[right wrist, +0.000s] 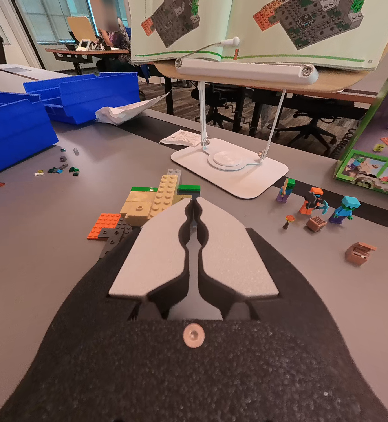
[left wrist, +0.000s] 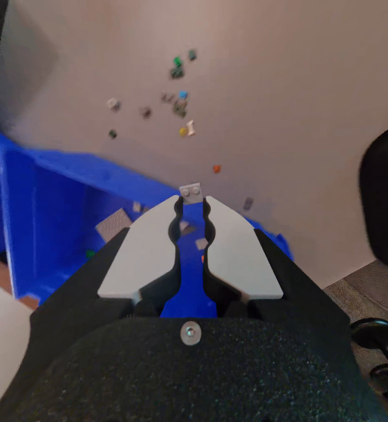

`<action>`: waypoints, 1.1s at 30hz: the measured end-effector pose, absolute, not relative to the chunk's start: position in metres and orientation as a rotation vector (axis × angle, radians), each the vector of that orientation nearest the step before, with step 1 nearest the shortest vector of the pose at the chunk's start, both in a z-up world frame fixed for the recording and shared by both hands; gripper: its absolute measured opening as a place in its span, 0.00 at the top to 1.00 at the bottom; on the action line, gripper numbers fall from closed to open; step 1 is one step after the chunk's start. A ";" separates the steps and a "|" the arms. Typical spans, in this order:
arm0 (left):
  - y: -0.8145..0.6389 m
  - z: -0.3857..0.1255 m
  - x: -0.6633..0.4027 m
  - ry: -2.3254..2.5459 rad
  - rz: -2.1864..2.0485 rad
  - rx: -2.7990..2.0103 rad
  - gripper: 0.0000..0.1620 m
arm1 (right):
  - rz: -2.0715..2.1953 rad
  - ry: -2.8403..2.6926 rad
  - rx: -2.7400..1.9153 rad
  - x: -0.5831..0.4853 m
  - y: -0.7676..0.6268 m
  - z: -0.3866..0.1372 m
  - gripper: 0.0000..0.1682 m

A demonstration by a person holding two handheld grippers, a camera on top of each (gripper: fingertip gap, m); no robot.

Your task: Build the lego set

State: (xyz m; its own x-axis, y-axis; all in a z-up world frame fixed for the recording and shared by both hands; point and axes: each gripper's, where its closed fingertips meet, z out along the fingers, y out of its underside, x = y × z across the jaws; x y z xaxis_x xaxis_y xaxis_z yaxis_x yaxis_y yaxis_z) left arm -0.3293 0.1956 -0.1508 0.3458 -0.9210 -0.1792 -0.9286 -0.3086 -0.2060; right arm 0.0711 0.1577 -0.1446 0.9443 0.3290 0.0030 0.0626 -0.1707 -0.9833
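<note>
Left gripper pinching a small grey two-stud plate above the blue plastic bin, right gripper with textured fingertips pressed together at the tan-and-orange studded lego build, white metal stand beyond the build, instruction booklet farthest.

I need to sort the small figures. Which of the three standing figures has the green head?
The leftmost figure, nearest the white stand's base. The middle one has an orange top; the right one has a light blue head.

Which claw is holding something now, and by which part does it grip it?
The left claw pinches a small light-grey two-stud plastic plate by its two opposite side edges. The right claw is shut, holding nothing visible.
</note>
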 end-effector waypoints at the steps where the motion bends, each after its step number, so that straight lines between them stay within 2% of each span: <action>1: 0.190 -0.154 -0.314 1.688 0.016 -2.322 0.90 | 0.244 -0.296 -1.732 0.071 0.157 -0.144 1.00; 17: 0.139 -0.242 -0.150 2.058 -0.264 -2.156 0.90 | 0.220 -0.297 -1.711 0.079 0.157 -0.137 1.00; 27: 0.122 -0.254 -0.117 2.065 -0.268 -2.081 0.89 | 0.218 -0.297 -1.709 0.082 0.157 -0.137 1.00; 33: 0.118 -0.253 -0.115 2.035 -0.272 -2.066 0.83 | 0.212 -0.304 -1.718 0.081 0.158 -0.141 1.00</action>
